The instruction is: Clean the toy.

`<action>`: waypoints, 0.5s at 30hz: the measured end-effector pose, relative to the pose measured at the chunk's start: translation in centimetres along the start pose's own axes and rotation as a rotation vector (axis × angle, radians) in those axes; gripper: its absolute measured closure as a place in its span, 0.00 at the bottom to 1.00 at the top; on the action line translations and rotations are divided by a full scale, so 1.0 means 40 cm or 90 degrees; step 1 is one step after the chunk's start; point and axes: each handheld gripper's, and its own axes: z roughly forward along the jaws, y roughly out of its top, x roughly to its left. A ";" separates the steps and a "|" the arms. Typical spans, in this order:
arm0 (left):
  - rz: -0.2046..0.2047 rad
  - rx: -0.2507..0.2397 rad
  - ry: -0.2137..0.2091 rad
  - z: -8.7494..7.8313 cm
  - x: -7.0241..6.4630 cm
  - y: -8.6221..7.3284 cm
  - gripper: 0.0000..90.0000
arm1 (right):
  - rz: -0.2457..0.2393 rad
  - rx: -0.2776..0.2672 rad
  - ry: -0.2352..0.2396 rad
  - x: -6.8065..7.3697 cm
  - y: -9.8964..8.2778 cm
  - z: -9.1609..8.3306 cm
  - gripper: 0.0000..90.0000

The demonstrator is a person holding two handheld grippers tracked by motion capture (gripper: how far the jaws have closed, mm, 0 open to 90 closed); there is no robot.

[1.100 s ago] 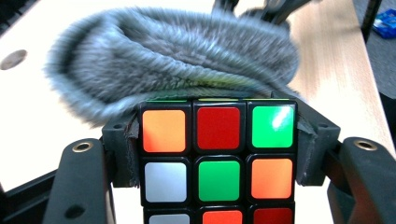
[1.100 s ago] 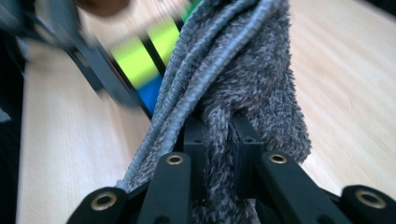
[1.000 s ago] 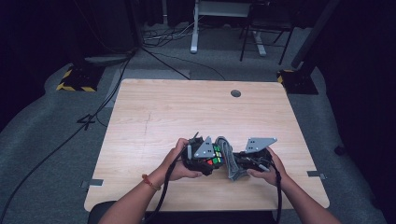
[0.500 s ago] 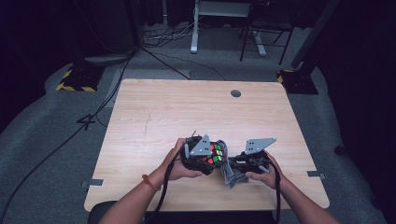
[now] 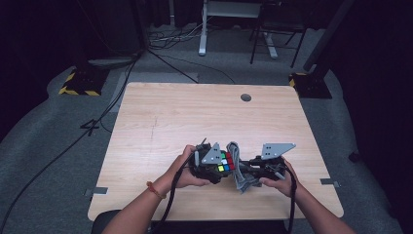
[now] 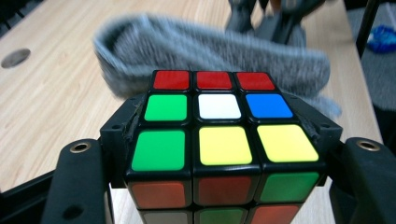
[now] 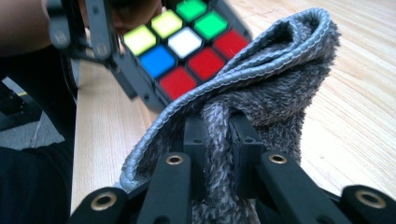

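Note:
A scrambled Rubik's cube [image 6: 219, 140] sits between the two black jaws of my left gripper [image 5: 223, 165], which is shut on its sides and has just closed a little tighter. The cube [image 5: 225, 162] is held just above the table's near edge. My right gripper [image 7: 217, 135] is shut on a bunched grey fluffy cloth [image 7: 266, 88]. The cloth [image 5: 238, 176] hangs at the cube's right side and lies against the row of red stickers of the cube [image 7: 187, 51]. In the left gripper view, the cloth [image 6: 210, 51] drapes behind the cube's far edge.
The wooden table [image 5: 195, 117] has a round grommet hole [image 5: 246, 97] near its far edge. Beyond the table stand a white desk leg [image 5: 202, 29] and a dark chair [image 5: 275, 34]. Cables [image 5: 170, 48] run over the grey floor.
The right gripper has shifted the cloth slightly along the cube's right side. The left hand and the cube have stayed in place.

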 end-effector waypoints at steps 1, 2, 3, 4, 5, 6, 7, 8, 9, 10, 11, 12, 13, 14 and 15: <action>0.001 -0.003 0.000 0.001 -0.002 -0.002 0.37 | 0.000 0.000 0.000 -0.001 0.000 0.000 0.89; 0.006 0.000 -0.004 0.004 -0.001 -0.001 0.37 | 0.000 -0.001 0.000 -0.002 -0.001 -0.001 0.89; 0.009 0.008 -0.003 0.006 -0.003 0.000 0.37 | 0.000 -0.004 -0.003 -0.002 -0.001 -0.003 0.89; 0.015 0.006 0.000 0.007 -0.005 0.001 0.37 | -0.002 -0.006 -0.004 -0.002 0.000 -0.005 0.89; 0.017 0.004 0.001 0.006 -0.006 0.001 0.37 | 0.000 -0.009 -0.005 -0.003 0.001 -0.007 0.89; 0.020 0.007 0.001 0.005 -0.008 0.003 0.37 | 0.002 -0.014 -0.006 -0.005 0.001 -0.009 0.89; 0.022 0.003 0.004 0.005 -0.009 0.004 0.37 | 0.004 -0.017 -0.007 -0.005 0.001 -0.011 0.89; 0.021 -0.002 0.006 0.003 -0.009 0.005 0.37 | 0.003 -0.016 -0.011 -0.006 0.001 -0.011 0.89; 0.019 -0.005 0.001 0.001 -0.008 0.007 0.37 | 0.000 -0.009 -0.018 -0.005 0.001 -0.009 0.89; 0.021 -0.008 0.004 0.000 -0.009 0.009 0.37 | -0.005 0.002 -0.025 -0.005 0.001 -0.006 0.89; 0.022 -0.012 0.014 -0.001 -0.010 0.012 0.37 | -0.011 0.014 -0.027 -0.005 0.000 -0.001 0.89; 0.019 -0.018 0.014 -0.002 -0.010 0.014 0.37 | -0.015 0.029 -0.029 -0.006 -0.002 0.004 0.89; 0.017 -0.028 0.013 -0.004 -0.009 0.016 0.37 | -0.017 0.045 -0.028 -0.008 -0.006 0.011 0.89; 0.008 -0.039 0.014 -0.006 -0.009 0.017 0.37 | -0.017 0.062 -0.024 -0.010 -0.010 0.018 0.89; 0.003 -0.045 0.012 -0.007 -0.007 0.018 0.37 | -0.017 0.068 -0.021 -0.010 -0.015 0.025 0.89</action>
